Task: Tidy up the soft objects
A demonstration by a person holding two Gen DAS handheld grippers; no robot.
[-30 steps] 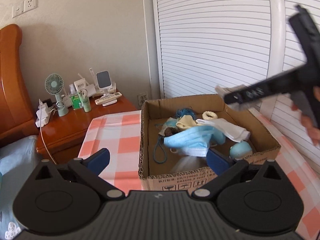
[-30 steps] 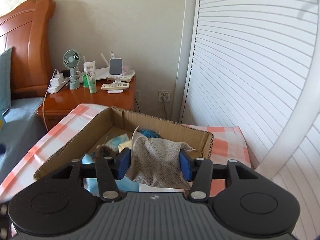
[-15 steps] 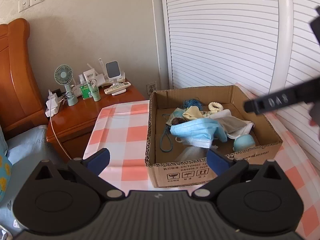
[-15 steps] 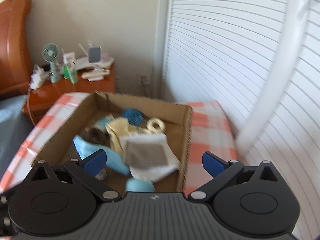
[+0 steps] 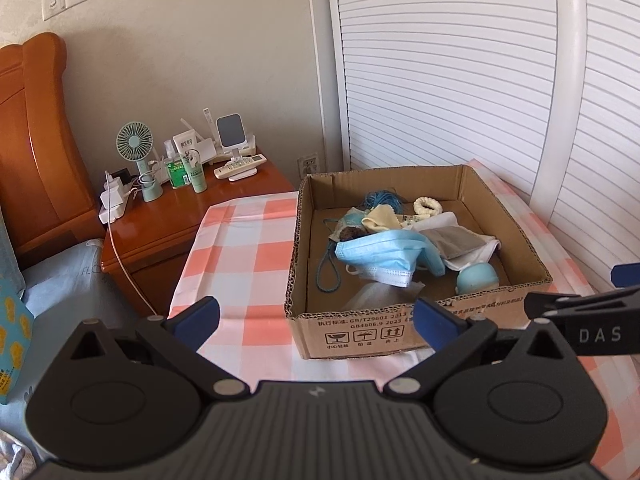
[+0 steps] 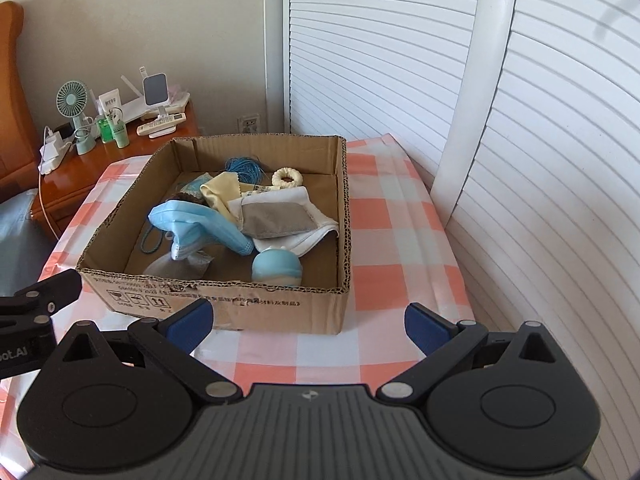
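Both the left gripper (image 5: 316,314) and right gripper (image 6: 308,322) gape wide, holding nothing; the box (image 6: 224,300) sits just ahead, grey cloth (image 6: 276,220) inside.

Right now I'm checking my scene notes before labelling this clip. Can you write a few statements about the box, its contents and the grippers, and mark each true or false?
1. The right gripper grips the grey pouch. False: its jaws are open and empty; the pouch lies in the cardboard box.
2. A blue face mask lies in the box. True.
3. The box stands on the wooden nightstand. False: it stands on the checked tablecloth.
4. The left gripper is open and empty. True.
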